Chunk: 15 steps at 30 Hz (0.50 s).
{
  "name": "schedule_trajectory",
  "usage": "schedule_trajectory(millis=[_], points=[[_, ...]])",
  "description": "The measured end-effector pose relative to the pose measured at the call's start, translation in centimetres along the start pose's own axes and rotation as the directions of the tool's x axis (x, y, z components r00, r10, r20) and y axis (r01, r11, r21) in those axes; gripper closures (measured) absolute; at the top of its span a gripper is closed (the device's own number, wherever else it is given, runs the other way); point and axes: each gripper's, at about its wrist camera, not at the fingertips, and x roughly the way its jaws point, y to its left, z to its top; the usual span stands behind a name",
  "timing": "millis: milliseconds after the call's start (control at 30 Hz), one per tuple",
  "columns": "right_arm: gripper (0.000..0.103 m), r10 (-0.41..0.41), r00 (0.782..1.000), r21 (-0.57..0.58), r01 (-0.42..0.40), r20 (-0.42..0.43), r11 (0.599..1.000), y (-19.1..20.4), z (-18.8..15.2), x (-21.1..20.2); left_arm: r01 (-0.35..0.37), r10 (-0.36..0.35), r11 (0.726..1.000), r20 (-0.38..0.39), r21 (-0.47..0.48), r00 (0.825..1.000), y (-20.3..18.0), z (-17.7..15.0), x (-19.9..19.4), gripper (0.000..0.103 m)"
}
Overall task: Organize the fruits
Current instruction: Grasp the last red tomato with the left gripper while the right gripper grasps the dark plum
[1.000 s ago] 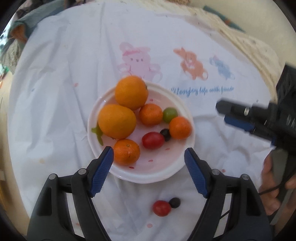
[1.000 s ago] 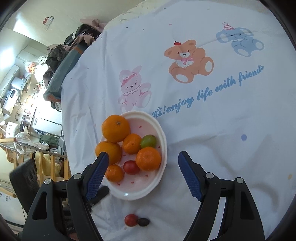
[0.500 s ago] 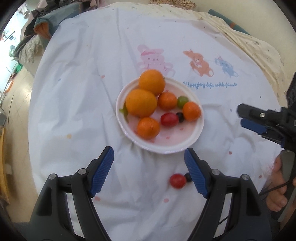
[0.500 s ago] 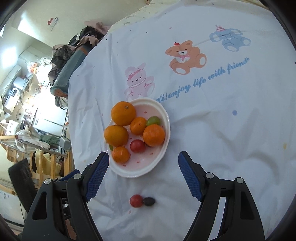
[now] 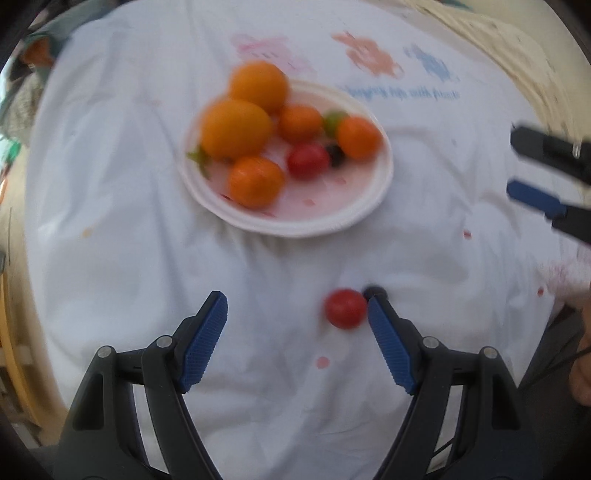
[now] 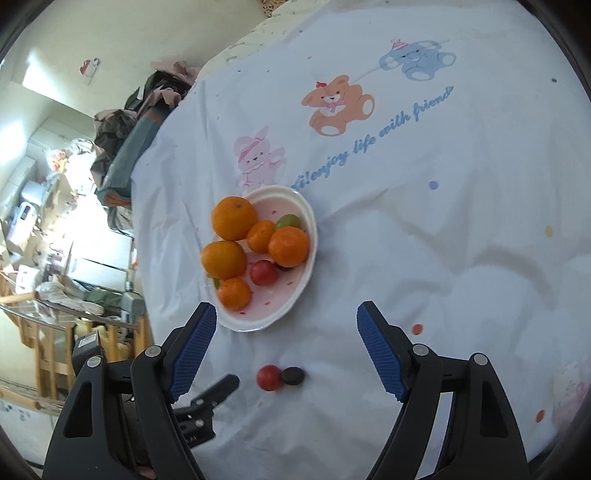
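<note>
Loose tomato (image 5: 345,308): on the cloth, just short of the plate (image 5: 362,218); now beside my left gripper's (image 5: 297,341) right pad, where before it lay below the jaws.
Meaning: I am lining up its pickup.
Grippers: left and right (image 6: 286,350) both wide, empty.
Hard to read: dark fruit (image 6: 293,376) half hidden; left view blurred.

Pale wall (image 6: 122,33), sunlit cluttered room w/ wooden rack (image 6: 33,325).

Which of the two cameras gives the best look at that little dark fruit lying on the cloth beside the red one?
The right wrist view: the dark fruit lies sharp and whole beside the red fruit. In the left wrist view it is blurred and half hidden behind a finger of the left gripper.
</note>
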Motion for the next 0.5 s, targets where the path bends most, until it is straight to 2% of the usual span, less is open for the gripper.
schedule_trajectory(millis=[100,167,267,400,433,467,500], points=[[0.022,-0.012,1.000,-0.011,0.012,-0.001,1.000,-0.3,-0.1,-0.1,-0.006,0.010,0.996,-0.046,0.083,0.999,-1.7,-0.5,1.7,0.028],[0.022,-0.016,1.000,-0.002,0.016,-0.006,1.000,-0.7,-0.1,-0.1,0.009,-0.001,0.994,-0.071,0.113,0.997,-2.3,-0.7,2.5,0.038],[0.022,-0.015,1.000,0.012,0.015,-0.009,1.000,-1.2,-0.1,-0.2,0.020,-0.011,0.993,-0.081,0.112,0.997,-2.6,-0.5,3.1,0.051],[0.022,-0.012,1.000,0.010,0.013,-0.013,1.000,-1.3,-0.1,-0.2,0.040,-0.031,0.989,-0.071,0.140,0.997,-3.0,-0.1,3.4,0.055],[0.022,-0.009,1.000,0.011,0.009,-0.016,1.000,-1.3,-0.1,-0.1,0.052,-0.042,0.987,-0.067,0.153,0.997,-3.2,0.0,3.3,0.061],[0.022,-0.008,1.000,0.011,0.008,-0.018,1.000,-1.3,-0.1,-0.1,0.055,-0.046,0.985,-0.062,0.164,0.997,-3.4,0.1,3.3,0.073],[0.022,-0.009,1.000,0.010,0.010,-0.018,1.000,-1.3,-0.1,0.0,0.061,-0.051,0.983,-0.063,0.173,0.997,-3.5,0.1,3.2,0.075]])
